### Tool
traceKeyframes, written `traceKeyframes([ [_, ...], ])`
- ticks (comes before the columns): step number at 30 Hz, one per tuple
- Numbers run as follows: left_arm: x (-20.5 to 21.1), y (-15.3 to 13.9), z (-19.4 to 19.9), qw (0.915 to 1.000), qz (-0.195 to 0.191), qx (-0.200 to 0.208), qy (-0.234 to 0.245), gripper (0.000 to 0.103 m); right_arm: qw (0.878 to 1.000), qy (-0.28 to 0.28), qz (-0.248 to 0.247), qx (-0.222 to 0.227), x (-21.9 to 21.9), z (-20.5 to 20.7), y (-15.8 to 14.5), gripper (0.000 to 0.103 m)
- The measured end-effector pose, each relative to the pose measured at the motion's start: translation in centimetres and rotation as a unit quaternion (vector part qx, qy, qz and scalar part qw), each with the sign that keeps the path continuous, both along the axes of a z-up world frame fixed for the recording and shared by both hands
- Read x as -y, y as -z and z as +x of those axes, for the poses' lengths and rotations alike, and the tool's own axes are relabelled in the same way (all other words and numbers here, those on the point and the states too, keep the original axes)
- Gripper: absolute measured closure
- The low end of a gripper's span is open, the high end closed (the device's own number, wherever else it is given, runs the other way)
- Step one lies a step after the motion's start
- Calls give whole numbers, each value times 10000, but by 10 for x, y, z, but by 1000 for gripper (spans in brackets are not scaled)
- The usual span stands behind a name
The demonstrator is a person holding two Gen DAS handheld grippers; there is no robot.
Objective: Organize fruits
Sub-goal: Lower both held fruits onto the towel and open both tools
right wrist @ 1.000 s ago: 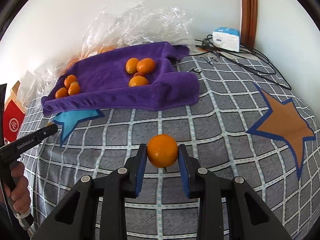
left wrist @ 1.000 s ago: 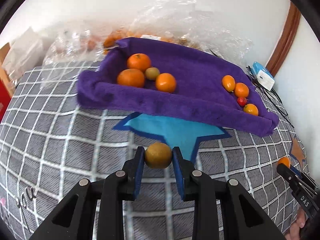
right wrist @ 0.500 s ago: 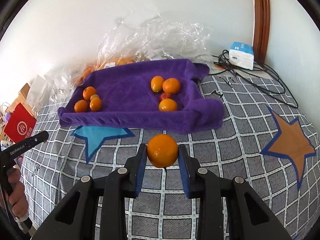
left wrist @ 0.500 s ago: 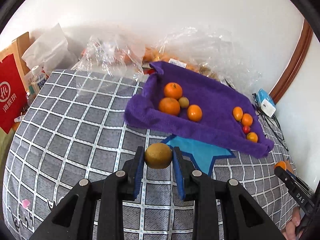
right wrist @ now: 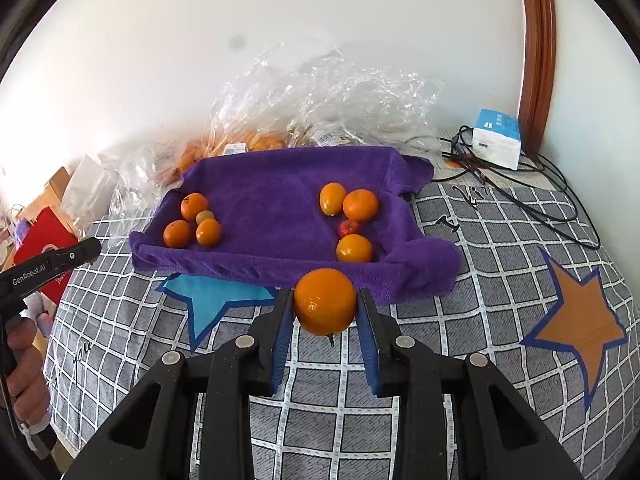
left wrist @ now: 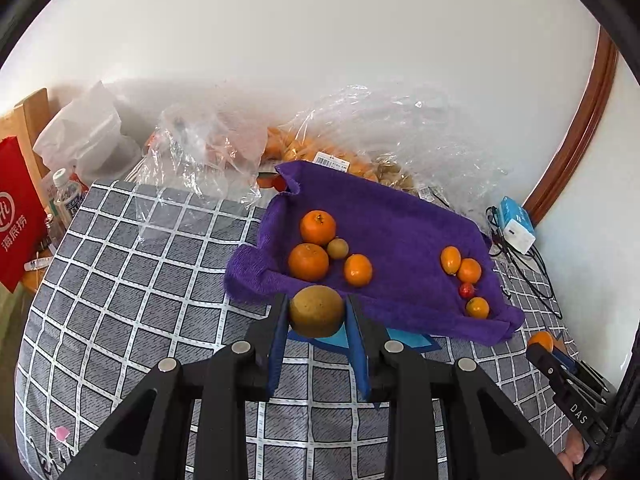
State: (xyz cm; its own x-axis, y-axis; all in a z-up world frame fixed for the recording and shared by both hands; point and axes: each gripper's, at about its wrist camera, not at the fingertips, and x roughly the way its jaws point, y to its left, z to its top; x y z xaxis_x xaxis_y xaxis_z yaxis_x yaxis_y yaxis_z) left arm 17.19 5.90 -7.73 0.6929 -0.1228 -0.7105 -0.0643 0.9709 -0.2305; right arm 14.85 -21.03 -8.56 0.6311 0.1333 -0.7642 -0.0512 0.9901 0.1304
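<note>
While the left gripper (left wrist: 317, 312) clamps a brownish fruit (left wrist: 316, 310) and the right gripper (right wrist: 325, 307) an orange (right wrist: 325, 306), each should clear the purple towel's (right wrist: 280, 184) raised rim at mid-frame before releasing.

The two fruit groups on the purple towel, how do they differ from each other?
The left group holds three oranges around one small greenish-brown fruit; the right group holds three orange fruits plus one small red fruit. The left group sits in a tight cluster near the purple towel's left edge; the right group runs in a looser line, front to back, and includes one oval fruit. Both count four fruits, mostly orange.
</note>
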Motion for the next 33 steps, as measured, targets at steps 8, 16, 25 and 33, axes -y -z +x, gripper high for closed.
traceKeyframes([
  [8, 13, -7, 15, 9998, 121, 51, 122, 76, 9999, 7, 76, 121, 4, 12, -6, 72],
  [16, 21, -4, 39, 9998, 136, -9, 154, 76, 9999, -52, 35, 154, 6, 38, -6, 72],
  [25, 17, 5, 80, 9997, 200, -105, 84, 76, 9995, -232, 198, -8, 1, 86, 16, 72],
  [33, 16, 19, 110, 9994, 176, -217, 212, 76, 9969, -672, 78, -405, -27, 118, 53, 72],
])
